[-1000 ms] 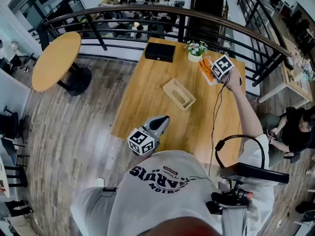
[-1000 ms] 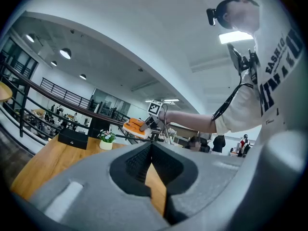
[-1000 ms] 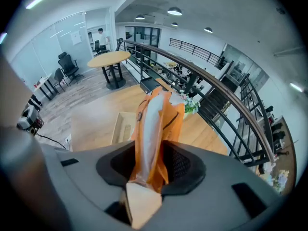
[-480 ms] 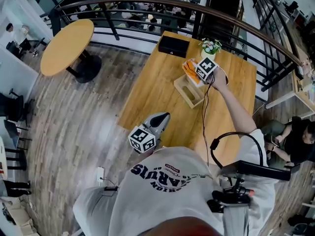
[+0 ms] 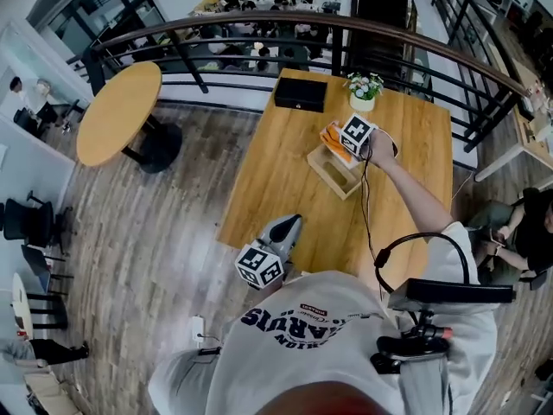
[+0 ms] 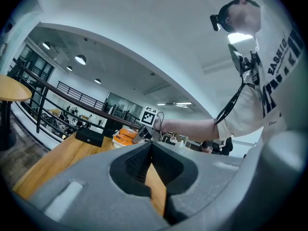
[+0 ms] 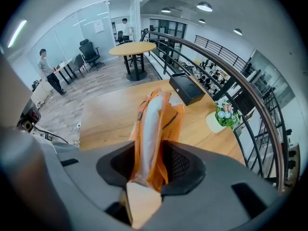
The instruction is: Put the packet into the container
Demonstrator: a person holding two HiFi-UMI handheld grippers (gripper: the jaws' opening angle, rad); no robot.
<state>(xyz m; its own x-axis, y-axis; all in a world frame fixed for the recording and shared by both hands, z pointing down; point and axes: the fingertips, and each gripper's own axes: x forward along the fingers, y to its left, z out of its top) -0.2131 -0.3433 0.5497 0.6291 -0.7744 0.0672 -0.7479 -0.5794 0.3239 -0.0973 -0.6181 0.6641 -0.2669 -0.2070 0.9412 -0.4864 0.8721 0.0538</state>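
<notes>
An orange and white packet (image 7: 153, 134) stands edge-on between the jaws of my right gripper (image 7: 153, 170), which is shut on it. In the head view the right gripper (image 5: 352, 138) holds the packet (image 5: 333, 137) just above the far end of the pale wooden container (image 5: 333, 170), an open box lying on the wooden table (image 5: 285, 180). My left gripper (image 5: 278, 233) hangs by the table's near edge, far from the container; its jaws meet with nothing between them (image 6: 150, 155). The left gripper view also shows the packet (image 6: 126, 136) in the distance.
A black box (image 5: 301, 93) and a white pot of flowers (image 5: 364, 89) stand at the table's far end, beside a dark railing (image 5: 259, 33). A round wooden table (image 5: 118, 111) stands on the floor to the left. A cable (image 5: 366, 214) trails from the right gripper.
My right gripper has carried the packet from the table's far right corner to the left and nearer, over the container. The left gripper has stayed by the near edge.
</notes>
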